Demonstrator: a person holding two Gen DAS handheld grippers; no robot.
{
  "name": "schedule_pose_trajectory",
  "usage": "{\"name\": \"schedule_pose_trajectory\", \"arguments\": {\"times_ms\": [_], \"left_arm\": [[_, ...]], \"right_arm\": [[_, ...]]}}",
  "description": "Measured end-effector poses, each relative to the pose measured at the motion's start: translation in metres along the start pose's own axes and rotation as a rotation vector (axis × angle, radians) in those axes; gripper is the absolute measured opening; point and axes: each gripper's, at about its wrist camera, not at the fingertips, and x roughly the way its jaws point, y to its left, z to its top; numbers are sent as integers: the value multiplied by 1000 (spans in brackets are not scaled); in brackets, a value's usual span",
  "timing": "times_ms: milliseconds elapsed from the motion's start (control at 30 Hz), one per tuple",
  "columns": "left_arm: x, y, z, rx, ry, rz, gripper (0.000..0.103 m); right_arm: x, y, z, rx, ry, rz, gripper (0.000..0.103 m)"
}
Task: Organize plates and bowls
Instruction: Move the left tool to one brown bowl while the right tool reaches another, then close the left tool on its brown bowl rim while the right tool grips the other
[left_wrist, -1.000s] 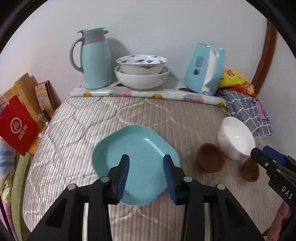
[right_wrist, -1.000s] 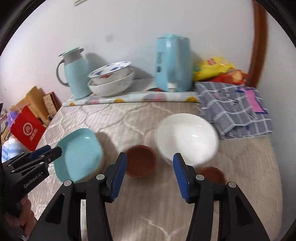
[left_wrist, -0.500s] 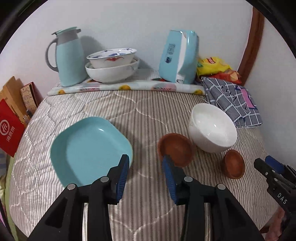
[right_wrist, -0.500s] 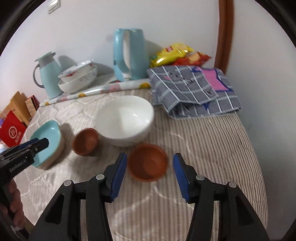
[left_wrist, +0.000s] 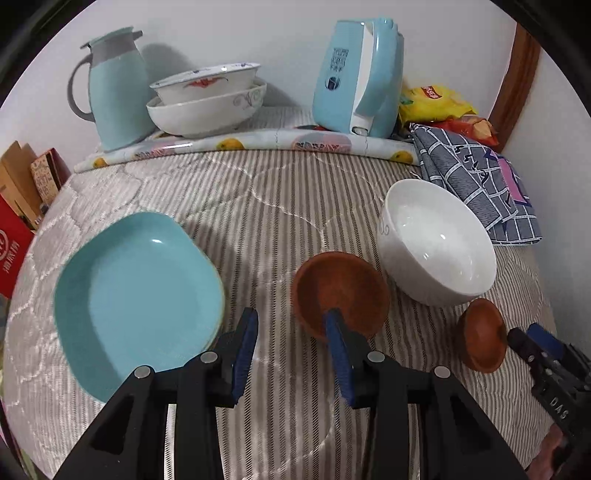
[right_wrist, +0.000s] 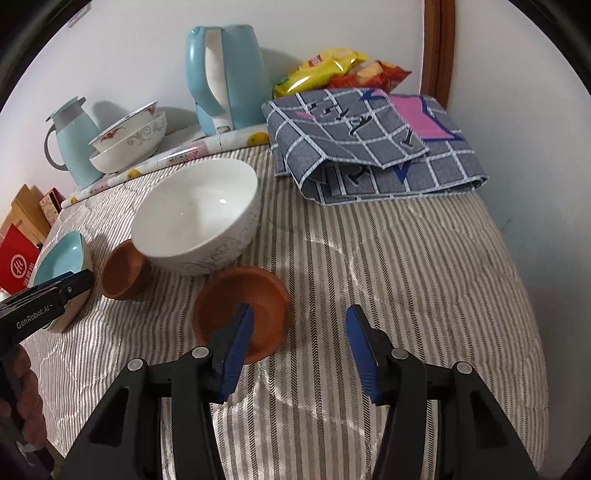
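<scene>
Left gripper (left_wrist: 291, 345) over the striped mattress (left_wrist: 258, 206): fingers parted, nothing between them. Its right finger overlaps the near rim of a brown bowl (left_wrist: 340, 291) and hides part of it; whether it touches the rim cannot be told. Teal plate (left_wrist: 136, 299) lies just left of the left finger, its near edge cut off behind the gripper body.

Right gripper (right_wrist: 299, 339): fingers released, only mattress in the gap. Its left finger covers the near inner wall of a second brown bowl (right_wrist: 242, 306); contact not clear. White bowl (right_wrist: 195, 229) sits just behind both brown bowls and looks to touch the farther one (right_wrist: 123, 273), though that is uncertain.

In the right wrist view the left gripper's tip hides most of the teal plate (right_wrist: 61, 258). At the wall: two stacked patterned bowls (left_wrist: 207, 99) between a thermos jug (left_wrist: 110, 85) and a blue kettle (left_wrist: 358, 77). Snack bags (right_wrist: 332, 68) are partly covered by a folded checked cloth (right_wrist: 373, 147). Red box (left_wrist: 11, 247) is cut off at the frame edge.
</scene>
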Motion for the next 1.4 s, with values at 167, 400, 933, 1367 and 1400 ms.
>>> {"name": "schedule_pose_trajectory", "arguments": {"times_ms": [167, 400, 933, 1367, 1400], "left_arm": [[16, 0, 3, -13, 32, -6, 36], [35, -1, 6, -25, 55, -25, 36], [48, -7, 5, 7, 29, -24, 36], [50, -2, 8, -22, 61, -84, 19], [49, -3, 8, -19, 57, -77, 14]], "right_arm": [[18, 1, 0, -6, 30, 13, 51], [38, -2, -1, 16, 69, 30, 50], [45, 0, -1, 20, 34, 12, 51], [46, 0, 2, 40, 58, 57, 15], [46, 1, 2, 39, 60, 62, 13]]}}
